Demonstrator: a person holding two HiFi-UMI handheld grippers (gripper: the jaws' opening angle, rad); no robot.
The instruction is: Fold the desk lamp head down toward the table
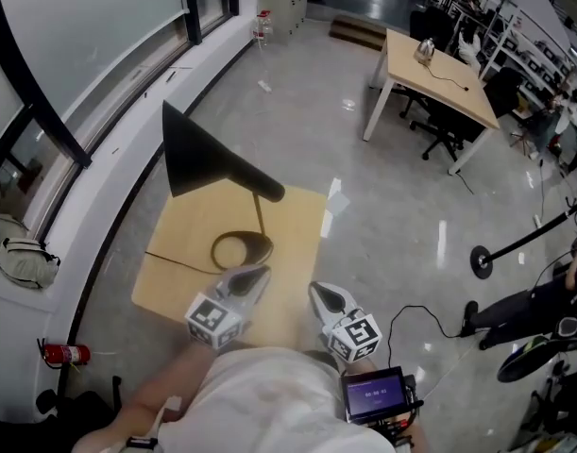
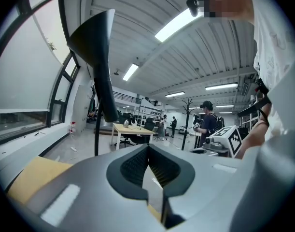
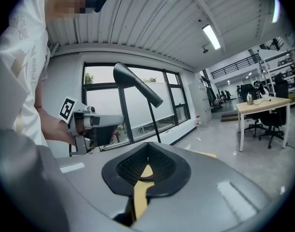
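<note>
Both tongs are sitting pressed together, nothing between them. Left tongs (image 1: 253, 274) are hovering over the near edge of the surface (image 1: 189, 243), tips pointing at the lamp's base ring (image 1: 241, 249), close to it; I can't tell whether they're touching. Right tongs (image 1: 322, 298) are hanging just beside them at the near right corner of the surface, also empty and clear of the lamp.

The desk lamp (image 1: 222, 182) is standing upright on the small wooden surface. The lamp head (image 1: 198, 159), a black cone, is sitting high above the surface, not folded down. In the head view its wide mouth is facing left toward the window (image 1: 90, 36) and its narrow end is pointing right. A thin pole (image 1: 260, 217) is running from the narrow end down to the base ring. A dark cable (image 1: 170, 258) is trailing from the base across the surface to its left edge.

The left gripper view is showing the lamp head up and left of the closed tips, and the right tongs off to the right in the person's hand. The right gripper view is showing the lamp against the window, beyond the left tongs.

A second desk (image 1: 439, 64) is standing well apart across the floor. A fire extinguisher (image 1: 66, 354) is lying by the wall at lower left.
</note>
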